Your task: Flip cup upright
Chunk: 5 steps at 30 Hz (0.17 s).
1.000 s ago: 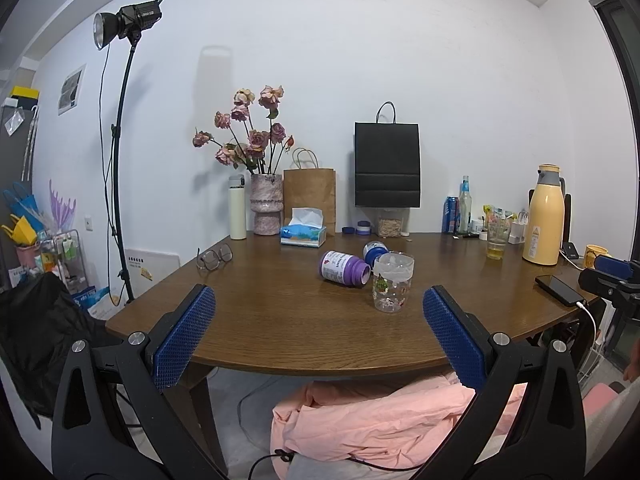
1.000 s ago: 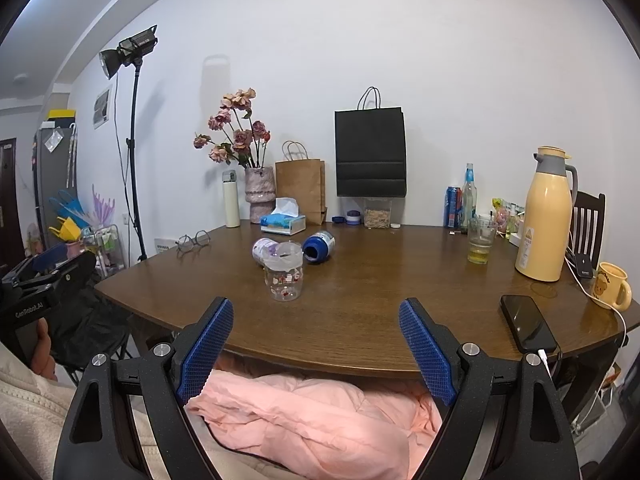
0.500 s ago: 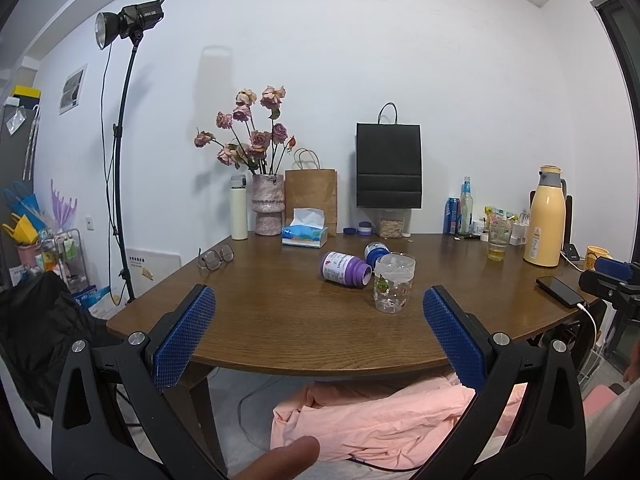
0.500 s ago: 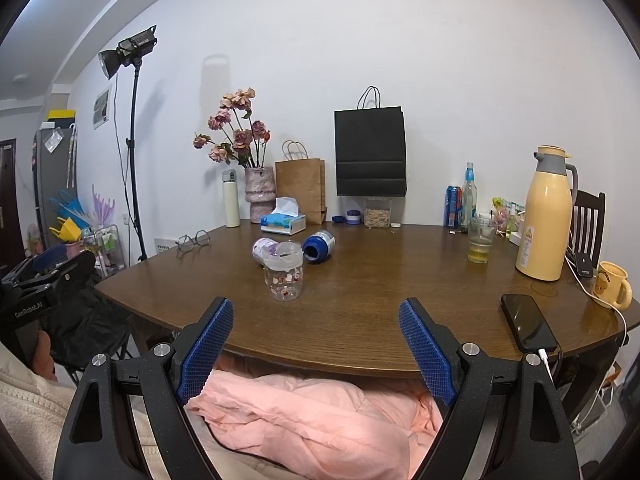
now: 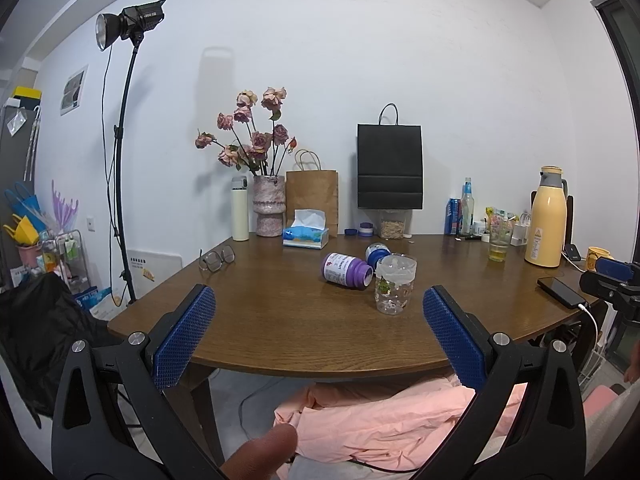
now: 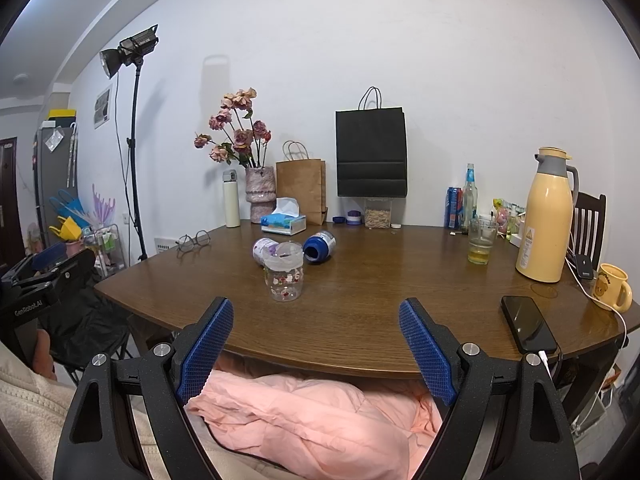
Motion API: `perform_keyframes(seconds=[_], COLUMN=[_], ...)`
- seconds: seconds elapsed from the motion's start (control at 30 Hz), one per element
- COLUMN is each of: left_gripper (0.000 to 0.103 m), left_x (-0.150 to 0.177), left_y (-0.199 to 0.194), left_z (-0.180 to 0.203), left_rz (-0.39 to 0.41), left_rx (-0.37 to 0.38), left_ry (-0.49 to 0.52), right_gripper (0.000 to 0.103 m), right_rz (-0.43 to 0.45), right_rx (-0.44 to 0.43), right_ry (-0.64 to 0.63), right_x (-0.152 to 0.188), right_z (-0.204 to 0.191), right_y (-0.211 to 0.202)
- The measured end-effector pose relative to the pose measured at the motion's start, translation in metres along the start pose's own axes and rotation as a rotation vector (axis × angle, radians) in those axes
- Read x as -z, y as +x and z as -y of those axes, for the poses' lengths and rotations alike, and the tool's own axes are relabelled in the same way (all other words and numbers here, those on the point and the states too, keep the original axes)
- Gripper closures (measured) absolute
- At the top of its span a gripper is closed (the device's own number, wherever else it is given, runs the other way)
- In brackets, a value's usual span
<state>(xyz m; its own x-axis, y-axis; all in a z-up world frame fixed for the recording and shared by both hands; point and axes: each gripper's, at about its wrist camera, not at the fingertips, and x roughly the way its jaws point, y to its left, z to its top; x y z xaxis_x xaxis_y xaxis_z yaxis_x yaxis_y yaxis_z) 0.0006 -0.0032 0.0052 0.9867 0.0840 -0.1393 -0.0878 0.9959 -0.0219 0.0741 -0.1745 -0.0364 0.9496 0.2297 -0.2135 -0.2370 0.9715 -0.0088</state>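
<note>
A clear plastic cup (image 5: pixel 395 285) with small printed figures stands on the brown wooden table (image 5: pixel 280 320), wide end up; it also shows in the right wrist view (image 6: pixel 285 271). My left gripper (image 5: pixel 318 320) is open and empty, held off the table's near edge, well short of the cup. My right gripper (image 6: pixel 316 334) is open and empty, also off the near edge, with the cup ahead and to its left.
A purple bottle (image 5: pixel 346 271) and a blue bottle (image 5: pixel 376 253) lie on their sides behind the cup. A phone (image 6: pixel 527 323), yellow mug (image 6: pixel 612 286), thermos (image 6: pixel 546 222), drinking glass (image 6: pixel 481 241), glasses (image 5: pixel 216 258), tissue box (image 5: pixel 306 232), vase and bags stand around. Pink fabric (image 6: pixel 304 416) lies below.
Both grippers stay almost still. A fingertip has come into the bottom of the left wrist view. The cup has not moved.
</note>
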Motion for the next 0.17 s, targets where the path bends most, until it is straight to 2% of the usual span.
perform_keyframes(seconds=[0.17], left_gripper=[0.0], left_x=[-0.0006], left_y=[0.0009], left_z=[-0.0004], left_rz=[-0.005], left_rx=[-0.006], left_ry=[0.003], right_gripper=[0.014], right_rz=[-0.001], right_rx=[0.0], right_ry=[0.001], right_x=[-0.0009], right_z=[0.0002], right_y=[0.0007])
